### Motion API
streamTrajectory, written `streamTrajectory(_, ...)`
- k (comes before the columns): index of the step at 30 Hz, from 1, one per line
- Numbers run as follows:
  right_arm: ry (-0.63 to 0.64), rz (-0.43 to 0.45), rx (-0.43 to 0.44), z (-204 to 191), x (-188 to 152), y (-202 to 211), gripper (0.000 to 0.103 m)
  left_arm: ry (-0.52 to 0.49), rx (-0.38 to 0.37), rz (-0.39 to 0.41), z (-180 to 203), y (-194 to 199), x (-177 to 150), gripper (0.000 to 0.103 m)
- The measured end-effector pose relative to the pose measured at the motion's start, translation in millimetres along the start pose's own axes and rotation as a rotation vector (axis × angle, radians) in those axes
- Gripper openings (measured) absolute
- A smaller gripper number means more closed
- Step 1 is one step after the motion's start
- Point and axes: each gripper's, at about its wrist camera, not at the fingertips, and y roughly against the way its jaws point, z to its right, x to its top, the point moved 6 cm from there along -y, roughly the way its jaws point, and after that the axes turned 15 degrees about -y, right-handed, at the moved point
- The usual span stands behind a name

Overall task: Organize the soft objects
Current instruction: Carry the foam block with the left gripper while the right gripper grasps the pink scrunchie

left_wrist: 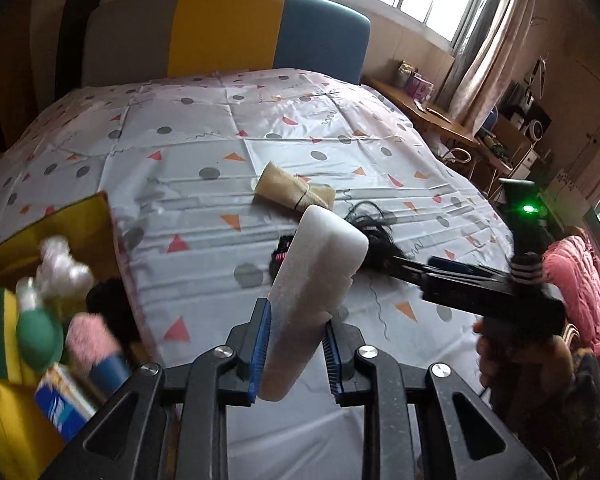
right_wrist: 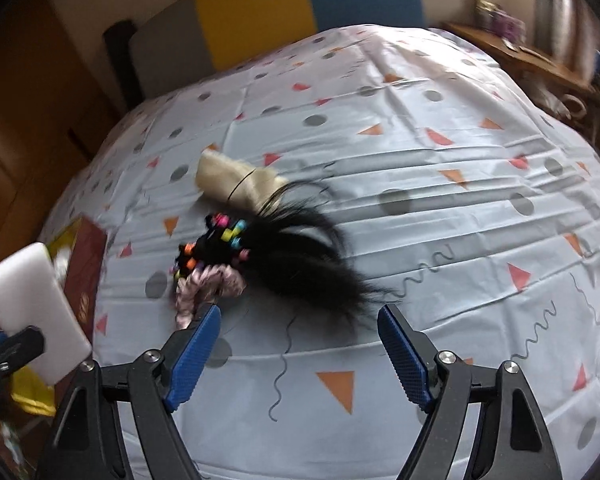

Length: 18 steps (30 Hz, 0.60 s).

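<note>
Patterned bedsheet (right_wrist: 420,168) mostly bare; left gripper (left_wrist: 296,344) jaws clamped on white sponge (left_wrist: 316,280); right gripper (right_wrist: 300,344) jaws apart.

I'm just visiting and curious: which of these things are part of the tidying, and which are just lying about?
Job:
white sponge, held by left gripper
black hairpiece
scrunchie
beige roll
yellow box
right gripper, open

Just there:
headboard
desk
pink quilt

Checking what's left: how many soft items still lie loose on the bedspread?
3: beige cloth roll farthest back, black hairpiece with coloured beads mid-bed, pink scrunchie against its near side. More may hide beneath the hairpiece.
</note>
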Motion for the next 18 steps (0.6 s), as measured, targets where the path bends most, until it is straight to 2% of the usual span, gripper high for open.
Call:
streamTrajectory(7,0.089,-0.067,-0.038,-9,-18,-18,0.079,0.045,0.007,0.02,-9,26,-27,0.024)
streamTrajectory(12,0.056,-0.097,0.024,-11,-20,-21,0.076,0.095,0.024,0.05,-28,48,-43,0.024)
streamTrajectory(18,0.055,-0.1,0.081,-39,-24,-27,0.076,0.16,0.055,0.083,-58,72,-60,0.024)
